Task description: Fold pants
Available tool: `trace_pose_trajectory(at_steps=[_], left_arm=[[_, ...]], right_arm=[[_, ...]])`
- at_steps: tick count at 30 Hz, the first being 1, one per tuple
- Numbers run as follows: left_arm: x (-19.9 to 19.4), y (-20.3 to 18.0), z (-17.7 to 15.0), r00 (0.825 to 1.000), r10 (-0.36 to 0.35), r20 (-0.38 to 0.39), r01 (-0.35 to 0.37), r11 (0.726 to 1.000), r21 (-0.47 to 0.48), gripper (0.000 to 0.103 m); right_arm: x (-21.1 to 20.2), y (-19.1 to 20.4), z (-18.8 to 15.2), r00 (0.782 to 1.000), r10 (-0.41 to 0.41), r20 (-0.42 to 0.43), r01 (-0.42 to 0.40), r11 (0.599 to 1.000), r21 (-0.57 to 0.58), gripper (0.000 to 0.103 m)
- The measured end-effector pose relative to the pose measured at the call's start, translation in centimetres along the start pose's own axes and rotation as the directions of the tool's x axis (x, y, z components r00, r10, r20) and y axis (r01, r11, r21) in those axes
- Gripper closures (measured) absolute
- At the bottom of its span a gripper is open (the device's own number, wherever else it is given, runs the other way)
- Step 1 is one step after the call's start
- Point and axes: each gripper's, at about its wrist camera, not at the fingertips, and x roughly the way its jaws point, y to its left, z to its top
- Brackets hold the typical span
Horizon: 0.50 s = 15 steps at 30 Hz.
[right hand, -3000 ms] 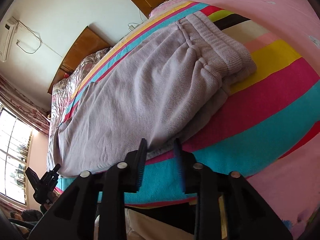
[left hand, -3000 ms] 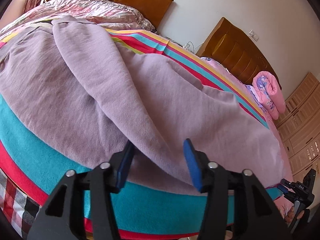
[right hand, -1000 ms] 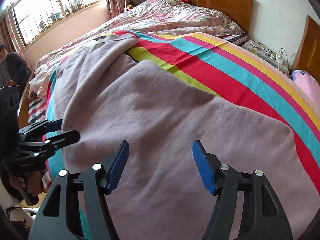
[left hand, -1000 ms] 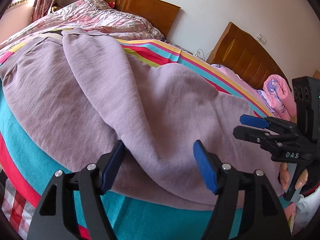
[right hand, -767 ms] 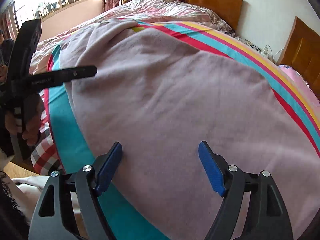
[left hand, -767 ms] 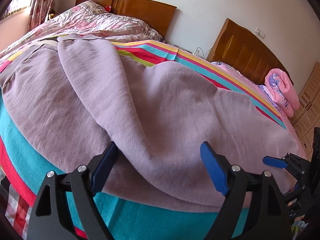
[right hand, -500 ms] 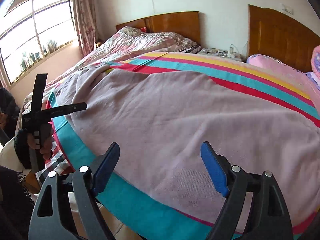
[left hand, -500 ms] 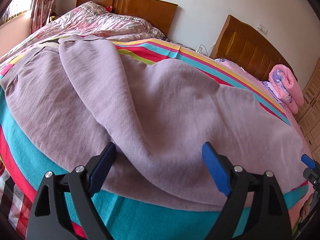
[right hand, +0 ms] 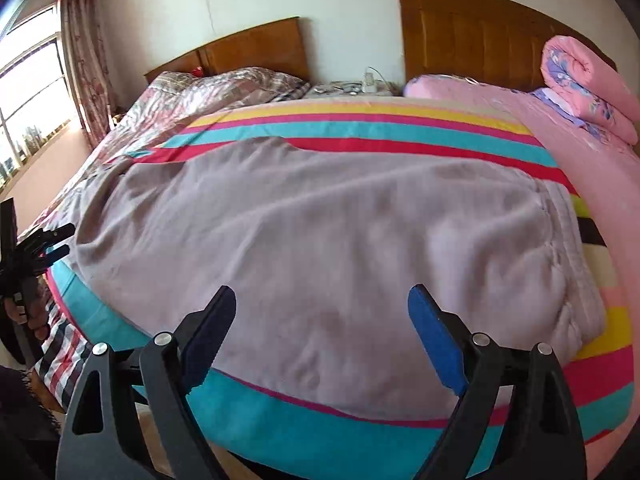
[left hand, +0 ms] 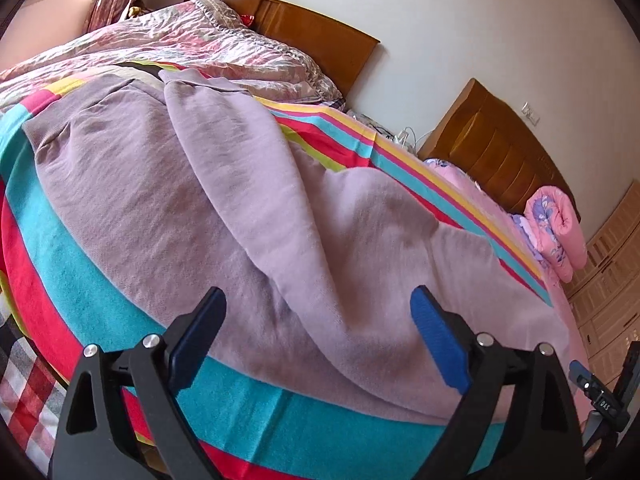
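Light purple knit pants [left hand: 240, 208] lie spread lengthwise on a striped blanket, one leg folded over the other with a raised fold running down the middle. In the right wrist view the pants [right hand: 328, 240] show their ribbed waistband at the right. My left gripper [left hand: 318, 332] is open and empty, just above the near edge of the pants. My right gripper [right hand: 320, 328] is open and empty, over the near edge toward the waistband end. The left gripper also shows in the right wrist view [right hand: 40, 244], at the far left by the leg ends.
The striped blanket [right hand: 360, 120] covers the bed. A crumpled floral quilt [left hand: 208, 40] lies at the back left. A rolled pink quilt [right hand: 588, 84] sits on the pink bed at the right. Wooden headboards [right hand: 472, 28] stand against the wall. A checked sheet [left hand: 24, 400] hangs at the bed's near edge.
Both grippers have opened wide and let go of the pants. The right gripper swung back from the leg side to face the bed squarely. The pants lie still.
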Motion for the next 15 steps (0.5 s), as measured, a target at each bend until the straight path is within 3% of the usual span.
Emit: trace_pose_trajectory(at_steps=[2, 4, 8, 12, 15], left_arm=[[-0.6, 3.0, 2.0, 0.998, -0.043, 0.036, 0.047, 0.995, -0.091, 0.01], [-0.5, 6.1, 4.3, 0.997, -0.026, 0.069, 0.038, 0.985, -0.17, 0.012], [1.2, 9.7, 10.3, 0.995, 0.03, 0.097, -0.011, 0.983, -0.184, 0.027], [3.3, 11.0, 17.1, 0.989, 0.081, 0.121, -0.062, 0.986, -0.154, 0.027], [6.7, 11.8, 21.5, 0.985, 0.164, 0.051, -0.157, 0.979, -0.127, 0.029]], right_arm=[[2.4, 3.9, 2.0, 0.998, 0.064, -0.027, -0.066, 0.992, -0.104, 0.017], [5.0, 8.4, 3.9, 0.991, 0.12, -0.053, -0.129, 0.969, -0.212, 0.018], [9.5, 17.7, 7.3, 0.957, 0.273, -0.101, -0.291, 0.878, -0.381, 0.027], [13.2, 26.8, 9.9, 0.892, 0.423, -0.161, -0.444, 0.754, -0.484, 0.034], [17.0, 32.4, 11.2, 0.857, 0.458, -0.237, -0.512, 0.697, -0.502, 0.05]])
